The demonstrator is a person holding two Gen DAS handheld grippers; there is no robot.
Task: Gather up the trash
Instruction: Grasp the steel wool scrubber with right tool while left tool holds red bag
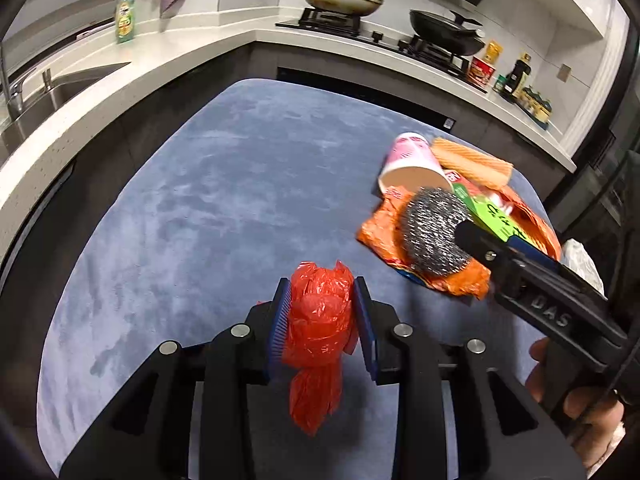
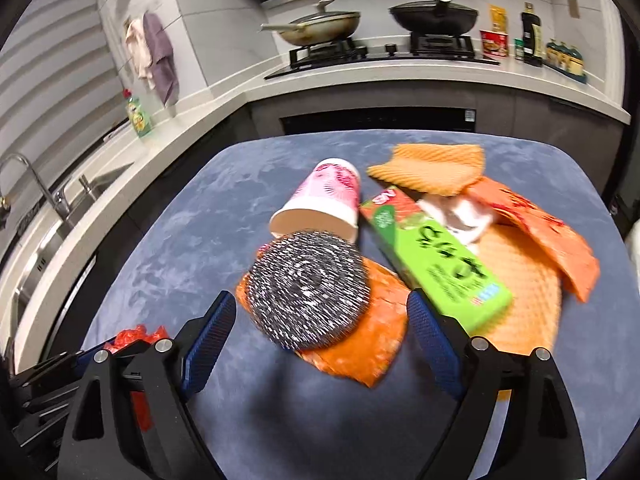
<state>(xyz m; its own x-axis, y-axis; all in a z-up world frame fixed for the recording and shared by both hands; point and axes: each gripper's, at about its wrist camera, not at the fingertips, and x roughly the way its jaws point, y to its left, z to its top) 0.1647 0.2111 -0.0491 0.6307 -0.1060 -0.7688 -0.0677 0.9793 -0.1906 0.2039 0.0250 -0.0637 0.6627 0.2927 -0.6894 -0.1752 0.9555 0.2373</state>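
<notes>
My left gripper [image 1: 322,312] is shut on a crumpled red plastic bag [image 1: 318,320] above the blue cloth-covered table [image 1: 208,208]. My right gripper [image 2: 320,312] is open, its fingers either side of a steel wool scrubber [image 2: 308,288] that lies on an orange wrapper [image 2: 360,344]. Beside them lie a pink paper cup [image 2: 324,204] on its side, a green box [image 2: 436,260], orange cloths [image 2: 432,168] and white crumpled paper [image 2: 460,216]. In the left wrist view the right gripper's arm [image 1: 532,280] reaches over the scrubber [image 1: 432,232].
An L-shaped white counter [image 2: 360,80] surrounds the table, with a sink and tap [image 2: 36,184] at left, a green detergent bottle [image 2: 138,114], a stove with two pans [image 2: 376,24] and bottles [image 2: 532,36] at back right. The trash pile fills the table's right half.
</notes>
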